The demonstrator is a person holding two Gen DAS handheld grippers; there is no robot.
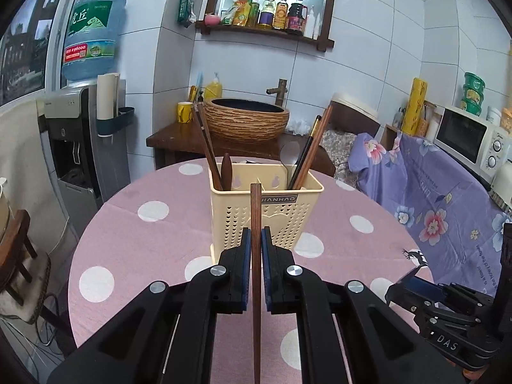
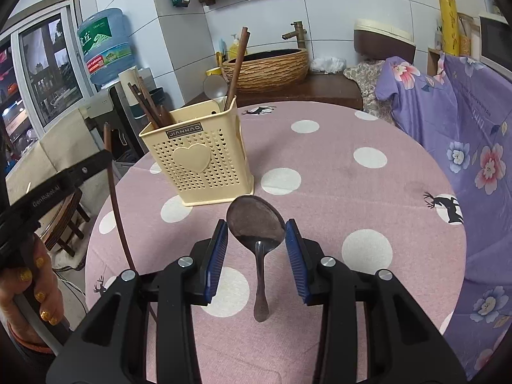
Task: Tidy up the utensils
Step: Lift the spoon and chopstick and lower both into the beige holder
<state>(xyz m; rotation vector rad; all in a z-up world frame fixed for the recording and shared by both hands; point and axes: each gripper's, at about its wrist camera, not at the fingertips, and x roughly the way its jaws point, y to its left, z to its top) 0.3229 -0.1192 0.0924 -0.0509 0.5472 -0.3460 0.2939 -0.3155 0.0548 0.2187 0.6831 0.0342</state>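
Note:
A cream perforated utensil holder (image 1: 267,212) stands on the pink dotted table; it also shows in the right wrist view (image 2: 198,160). It holds several brown chopsticks (image 1: 206,147) and a metal spoon (image 1: 289,155). My left gripper (image 1: 256,240) is shut on a single brown chopstick (image 1: 256,217), held upright in front of the holder. That chopstick also shows in the right wrist view (image 2: 116,198). My right gripper (image 2: 256,236) is open around a metal spoon (image 2: 257,227) that lies on the table, bowl pointing toward the holder. The pads are apart from the spoon.
The round table (image 2: 336,192) has a purple floral cloth (image 2: 464,147) draped along its right side. Behind it stand a wooden counter with a woven basin (image 1: 246,121), a water dispenser (image 1: 73,128) at the left and a microwave (image 1: 470,137) at the right.

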